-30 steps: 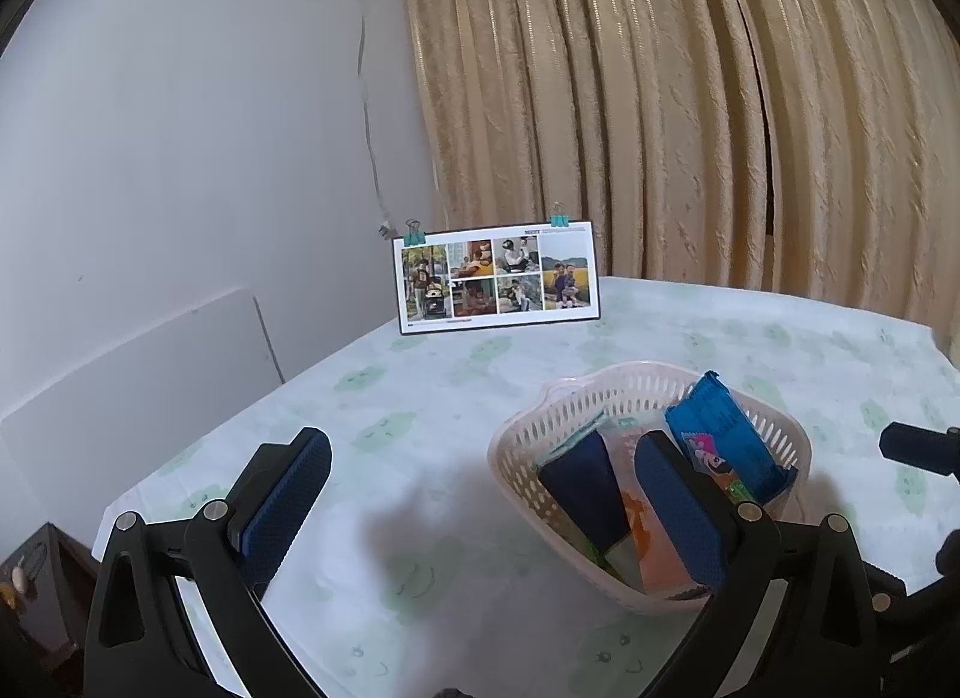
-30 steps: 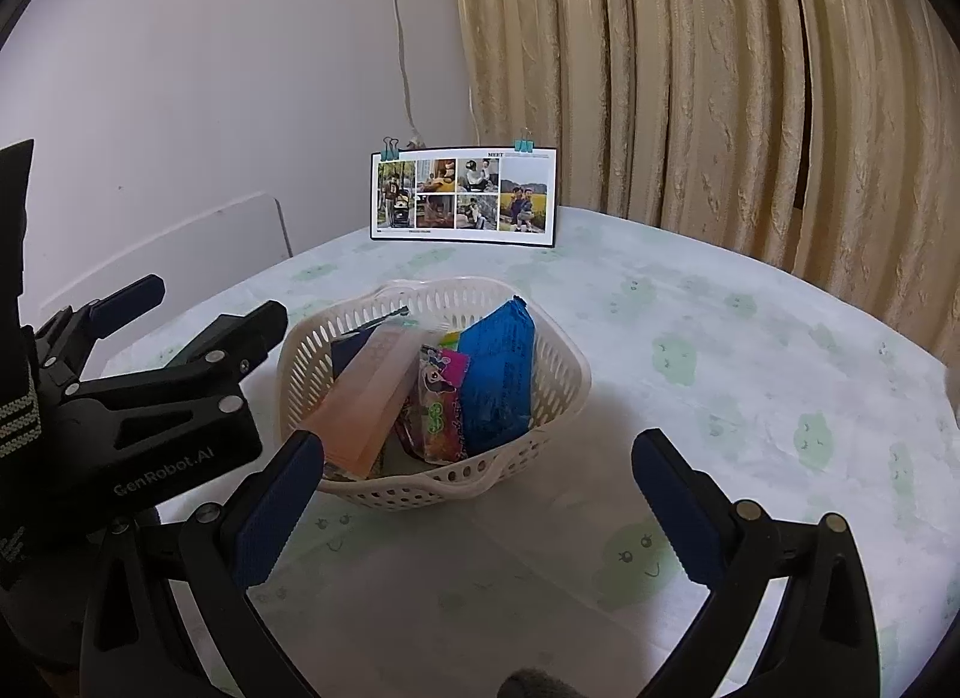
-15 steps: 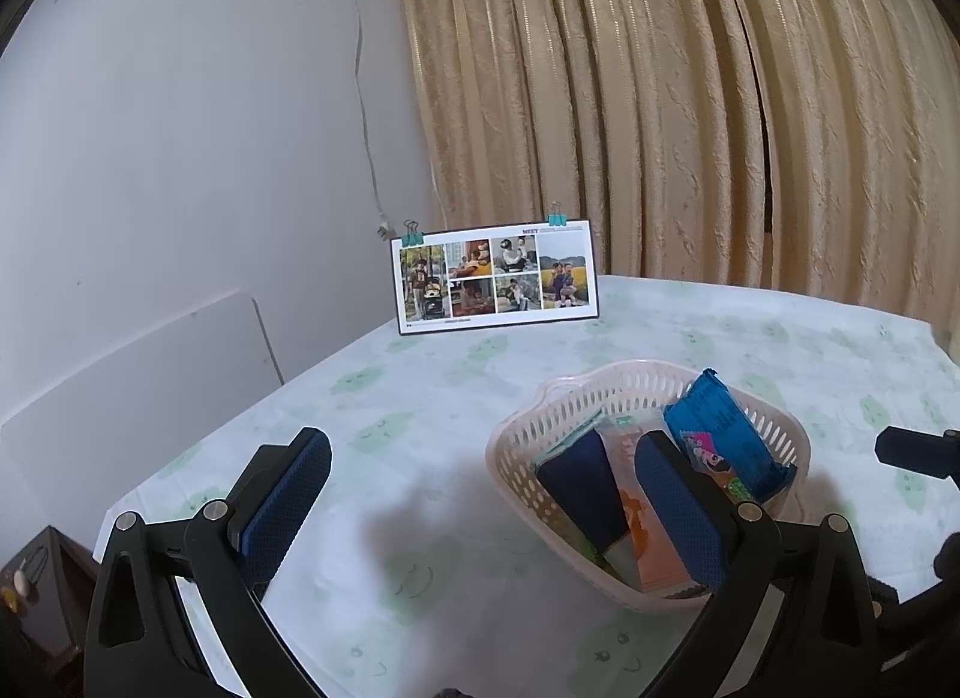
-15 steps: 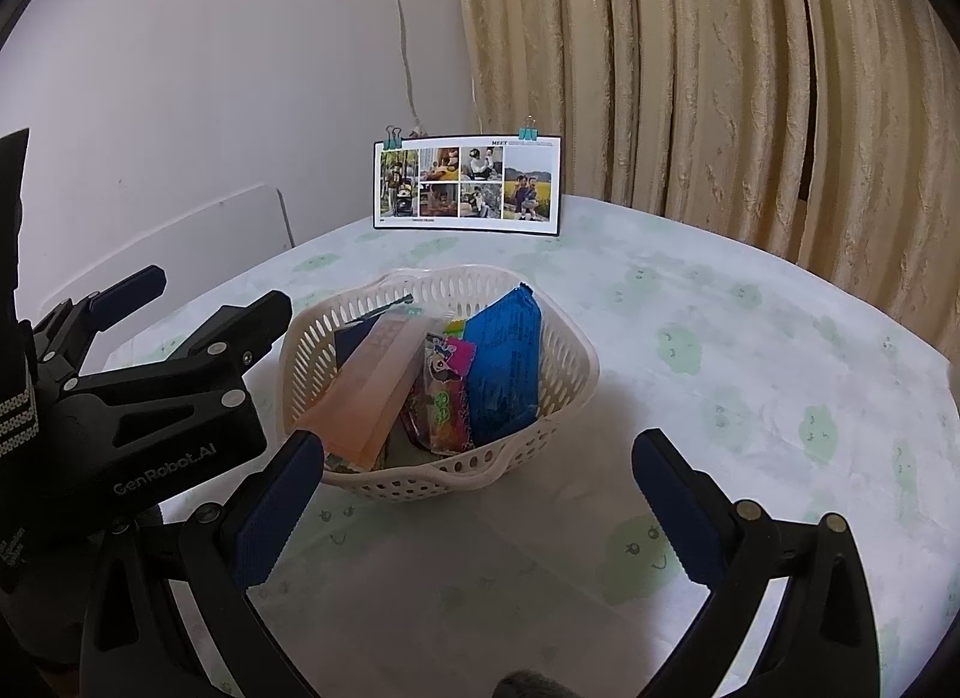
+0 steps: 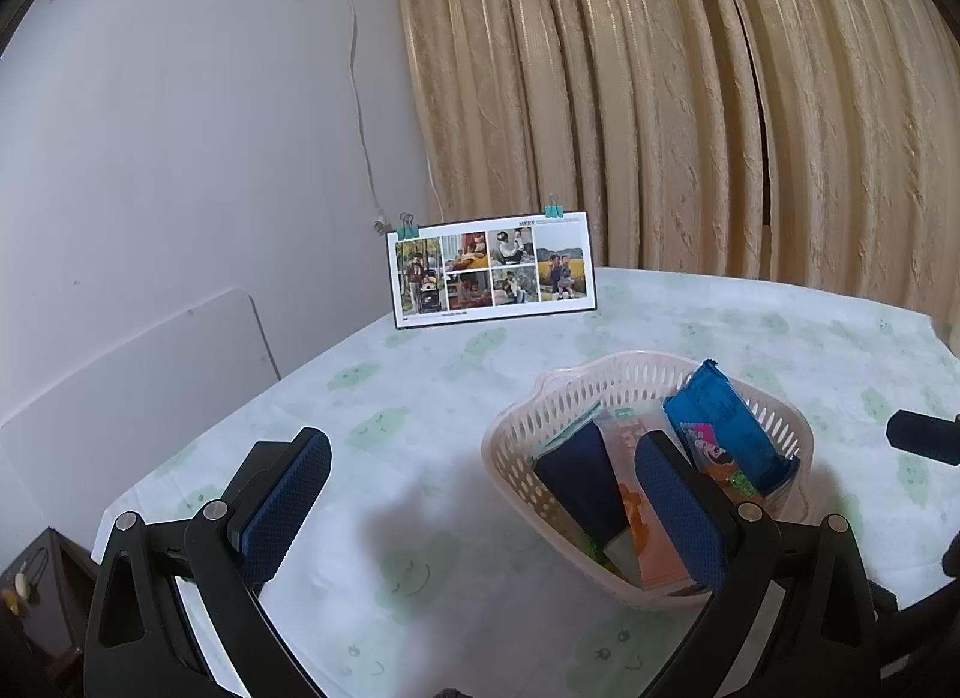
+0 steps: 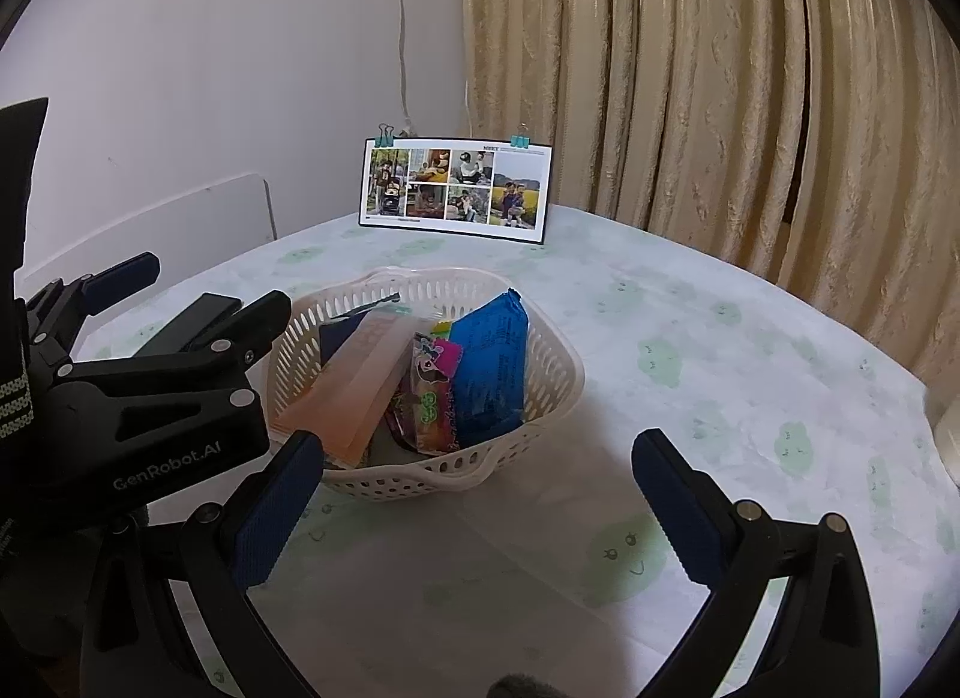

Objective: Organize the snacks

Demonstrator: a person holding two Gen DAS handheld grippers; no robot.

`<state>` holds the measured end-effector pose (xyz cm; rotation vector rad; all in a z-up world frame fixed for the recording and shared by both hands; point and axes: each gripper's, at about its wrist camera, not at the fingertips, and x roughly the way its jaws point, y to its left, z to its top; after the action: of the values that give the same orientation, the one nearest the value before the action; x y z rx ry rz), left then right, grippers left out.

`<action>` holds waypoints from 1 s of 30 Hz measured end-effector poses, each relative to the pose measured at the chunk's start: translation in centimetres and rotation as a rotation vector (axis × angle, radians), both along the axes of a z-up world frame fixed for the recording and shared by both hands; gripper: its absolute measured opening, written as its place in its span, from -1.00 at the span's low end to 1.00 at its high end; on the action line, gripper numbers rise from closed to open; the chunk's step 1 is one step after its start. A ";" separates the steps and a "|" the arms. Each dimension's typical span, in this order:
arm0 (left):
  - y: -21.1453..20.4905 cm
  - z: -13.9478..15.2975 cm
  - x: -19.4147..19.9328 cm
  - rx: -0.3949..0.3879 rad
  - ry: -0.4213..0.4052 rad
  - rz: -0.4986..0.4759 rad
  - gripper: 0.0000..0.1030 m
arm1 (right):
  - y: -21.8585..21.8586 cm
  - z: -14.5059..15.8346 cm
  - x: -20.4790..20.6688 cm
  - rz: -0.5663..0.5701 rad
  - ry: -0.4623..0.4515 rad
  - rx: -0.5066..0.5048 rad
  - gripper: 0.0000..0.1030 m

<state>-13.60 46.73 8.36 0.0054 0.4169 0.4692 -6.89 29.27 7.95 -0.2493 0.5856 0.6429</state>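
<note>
A white perforated basket [image 5: 543, 416] [image 6: 420, 479] stands on the table and holds several snack packets. Among them are a blue packet [image 5: 726, 428] [image 6: 489, 368], a dark navy one [image 5: 579, 482], a peach-orange one [image 6: 354, 386] and a colourful candy bag [image 6: 432, 398]. My left gripper [image 5: 483, 494] hovers open just left of the basket, its right finger in front of the packets, nothing held. My right gripper [image 6: 477, 488] is open and empty in front of the basket's near side. The left gripper [image 6: 207, 290] also shows beside the basket's left rim.
A photo card [image 5: 492, 272] [image 6: 456, 188] stands clipped upright at the table's far edge. Beige curtains [image 5: 690, 128] hang behind. A white board [image 5: 132, 386] leans on the wall at left. The tablecloth [image 6: 690, 350] right of the basket is bare.
Both views shift only slightly; the basket and packets stay put. Both grippers remain open and empty.
</note>
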 end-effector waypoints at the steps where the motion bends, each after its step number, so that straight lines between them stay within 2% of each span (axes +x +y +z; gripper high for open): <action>1: 0.0 -0.1 0.0 0.001 0.002 0.001 0.96 | 0.0 0.0 0.0 -0.001 -0.002 -0.003 0.98; 30: 0.0 -0.5 0.2 -0.001 0.006 0.006 0.96 | 0.1 0.0 0.0 -0.002 -0.003 -0.006 0.98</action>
<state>-13.44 46.73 7.87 0.0047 0.4234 0.4753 -6.90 29.39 7.91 -0.2548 0.5845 0.6385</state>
